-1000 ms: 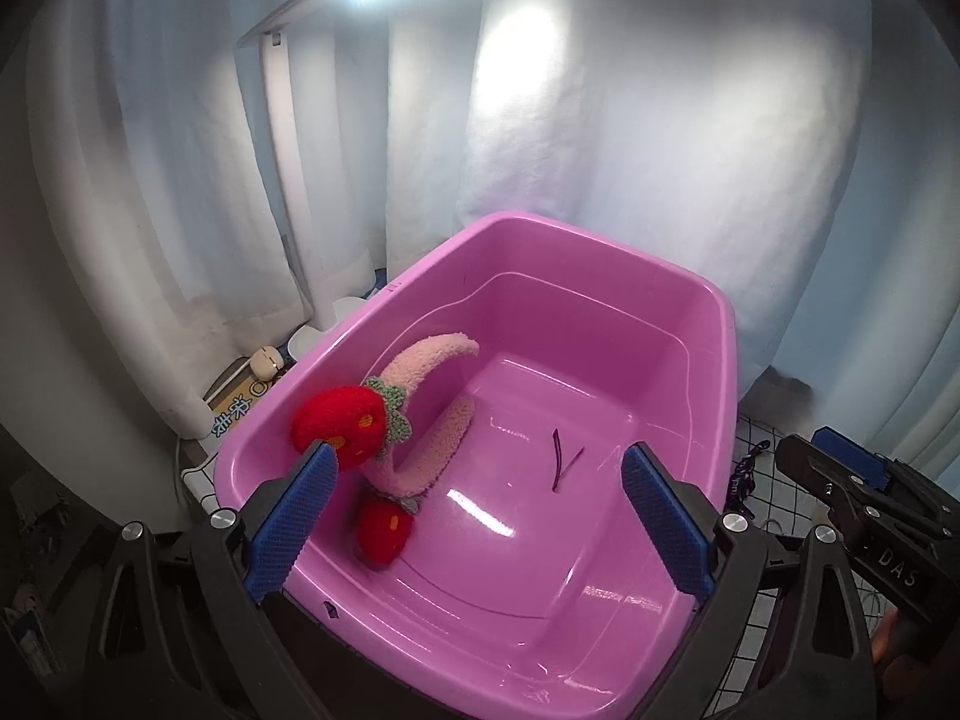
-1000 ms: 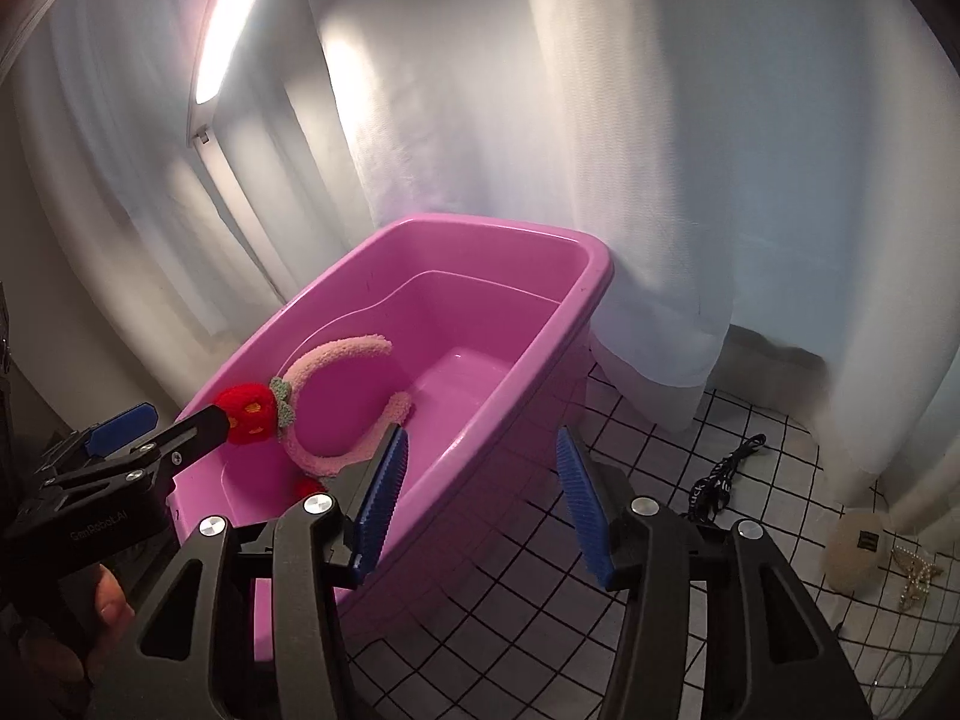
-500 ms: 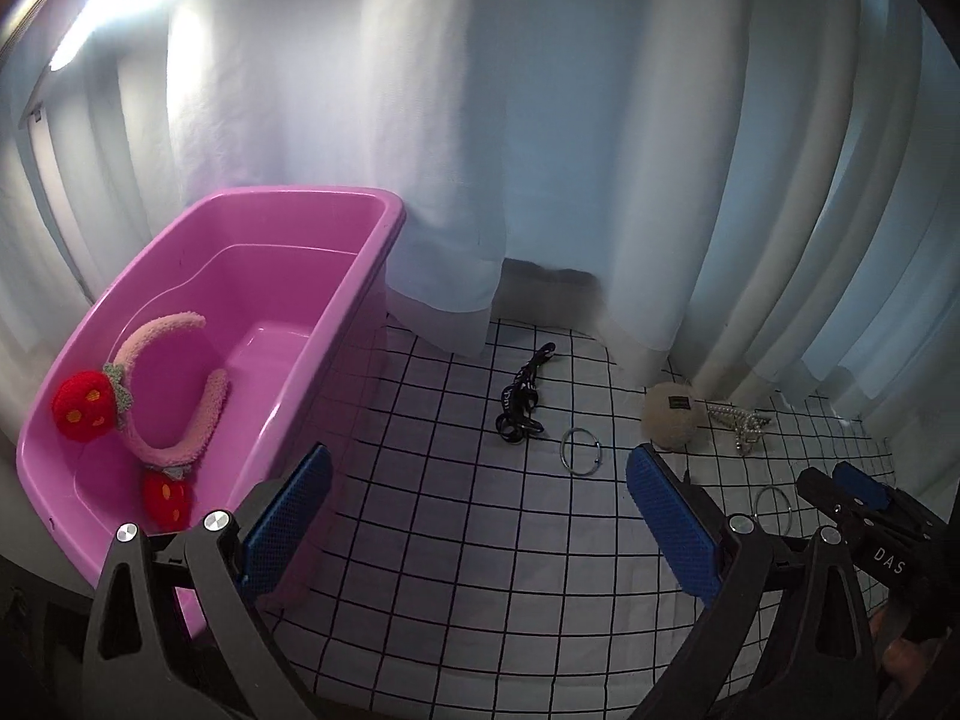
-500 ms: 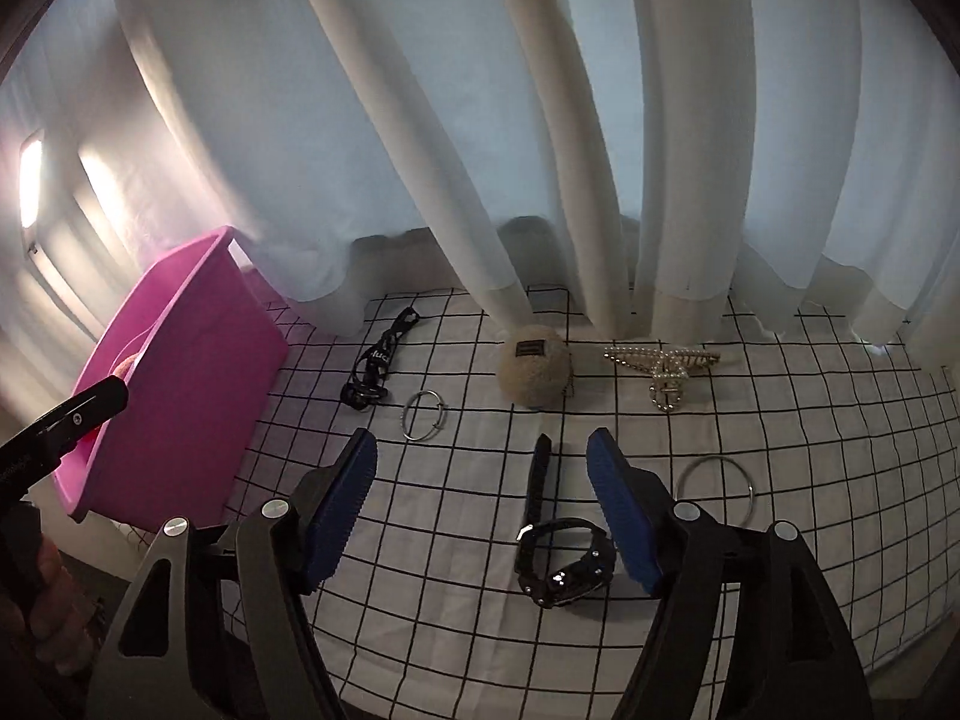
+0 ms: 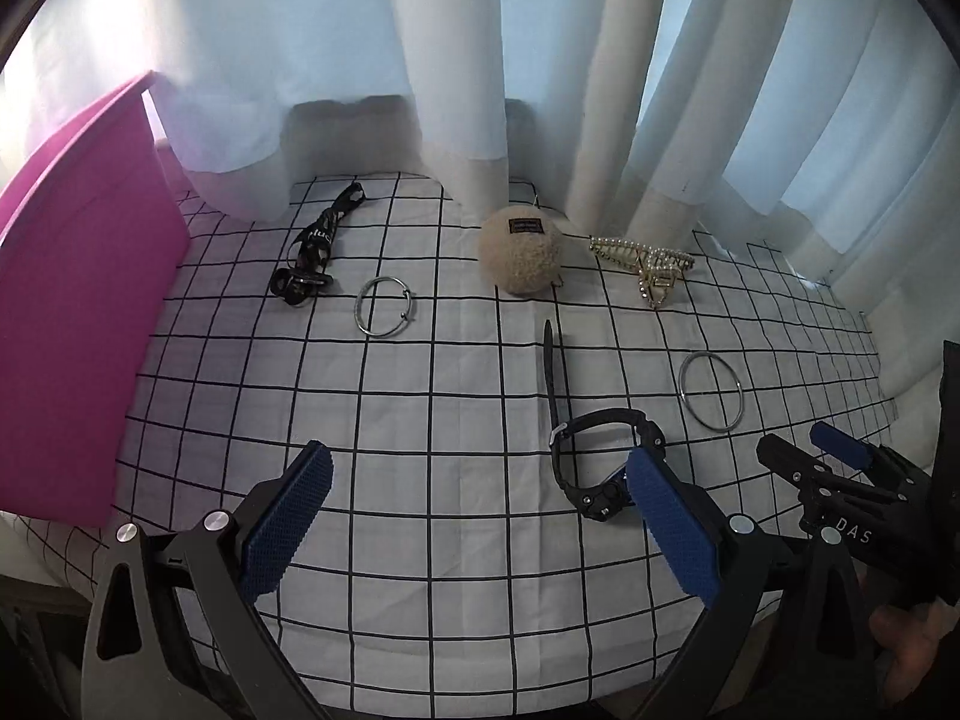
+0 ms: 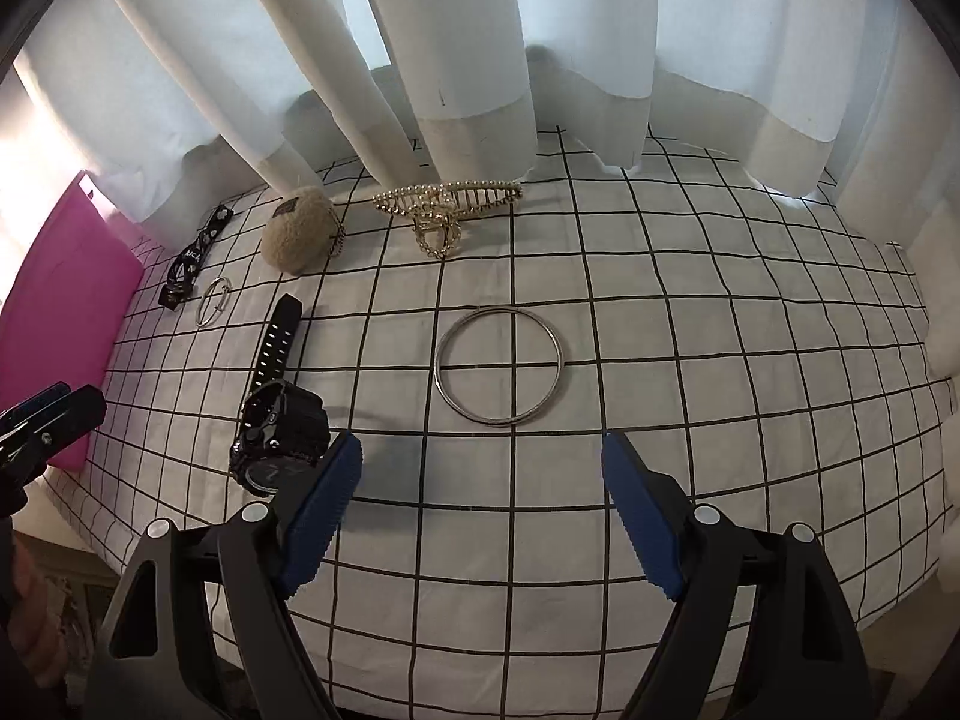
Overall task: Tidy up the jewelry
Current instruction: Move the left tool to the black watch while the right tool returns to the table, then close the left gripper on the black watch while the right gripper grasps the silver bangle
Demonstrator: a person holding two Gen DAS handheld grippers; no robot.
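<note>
On the checked cloth lie a black watch, a large silver bangle, a small silver bangle, a gold pearl hair claw, a beige fluffy ball and a black strap. The pink tub stands at the left. My left gripper is open and empty, its right pad beside the watch. My right gripper is open and empty, just in front of the large bangle.
White curtains hang along the back of the table, their hems on the cloth. The cloth's front edge runs just under both grippers. The right gripper shows at the right edge of the left wrist view.
Both grippers have swung right, away from the pink tub and over the checked cloth. The tub with the headband inside has slid to the left edge of both views.
</note>
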